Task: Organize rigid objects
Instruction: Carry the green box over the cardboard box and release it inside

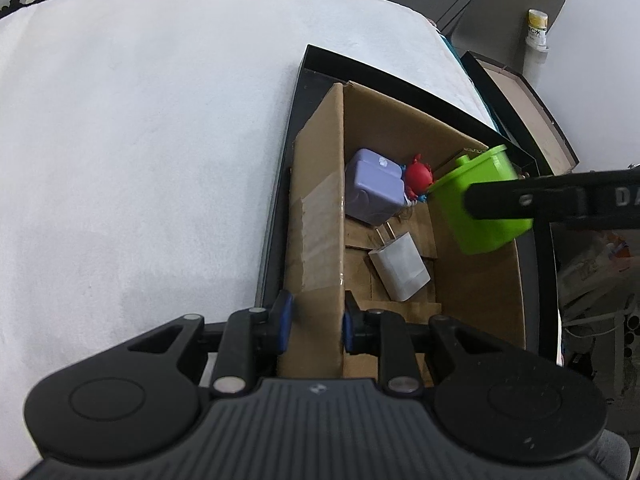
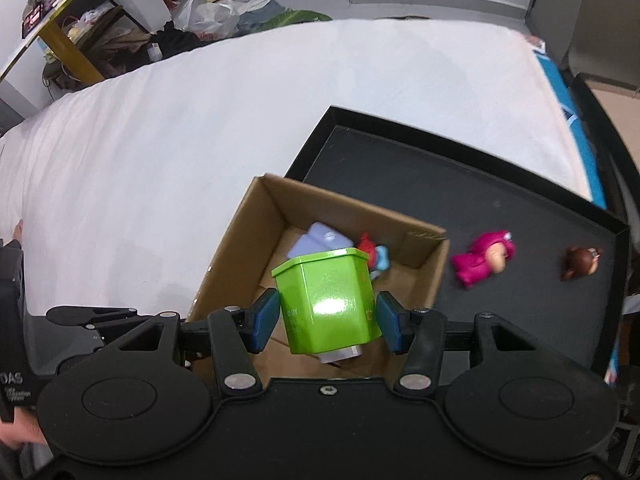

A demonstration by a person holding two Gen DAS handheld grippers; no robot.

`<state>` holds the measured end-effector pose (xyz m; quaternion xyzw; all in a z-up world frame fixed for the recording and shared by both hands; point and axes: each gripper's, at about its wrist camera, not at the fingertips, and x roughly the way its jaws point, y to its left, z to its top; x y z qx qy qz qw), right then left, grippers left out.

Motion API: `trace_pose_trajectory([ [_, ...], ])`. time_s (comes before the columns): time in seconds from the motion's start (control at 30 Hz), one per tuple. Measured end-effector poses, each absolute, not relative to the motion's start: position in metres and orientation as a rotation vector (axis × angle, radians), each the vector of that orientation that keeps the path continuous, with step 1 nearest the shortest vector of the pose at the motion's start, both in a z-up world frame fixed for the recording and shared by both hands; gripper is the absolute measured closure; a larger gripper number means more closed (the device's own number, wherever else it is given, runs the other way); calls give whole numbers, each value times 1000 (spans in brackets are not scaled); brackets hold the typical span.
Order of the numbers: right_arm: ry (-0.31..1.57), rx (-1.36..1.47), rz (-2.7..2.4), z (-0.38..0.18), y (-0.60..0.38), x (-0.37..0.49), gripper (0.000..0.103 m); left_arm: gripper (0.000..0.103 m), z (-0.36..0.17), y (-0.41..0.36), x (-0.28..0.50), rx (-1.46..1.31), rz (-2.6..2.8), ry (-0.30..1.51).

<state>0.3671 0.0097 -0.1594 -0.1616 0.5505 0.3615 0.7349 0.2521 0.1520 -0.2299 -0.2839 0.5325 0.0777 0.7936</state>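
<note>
A cardboard box (image 1: 320,200) (image 2: 236,236) sits in a black tray (image 2: 440,184). My left gripper (image 1: 316,326) is shut on the box's left wall near its front corner. My right gripper (image 2: 328,318) holds a green tin (image 2: 328,300) (image 1: 480,200) just above the box's inside, its blue pads against the tin's sides. Inside the box lie a lilac case (image 1: 372,188) (image 2: 320,240), a red crab toy (image 1: 418,178) (image 2: 370,250) and a white charger plug (image 1: 400,266).
A pink plush figure (image 2: 484,258) and a brown figure (image 2: 582,262) lie on the tray right of the box. The tray rests on a white bed (image 1: 140,140). Shelves and floor clutter stand beyond the bed (image 2: 80,40).
</note>
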Motion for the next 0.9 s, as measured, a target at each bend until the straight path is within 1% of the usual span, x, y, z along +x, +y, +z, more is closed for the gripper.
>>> trace_pose_trajectory([
  [0.73, 1321, -276, 761, -214, 57, 354, 53, 80, -239, 167, 248, -641, 119, 1129],
  [0.9, 1302, -282, 782, -209, 58, 351, 52, 80, -239, 166, 248, -642, 127, 1129],
])
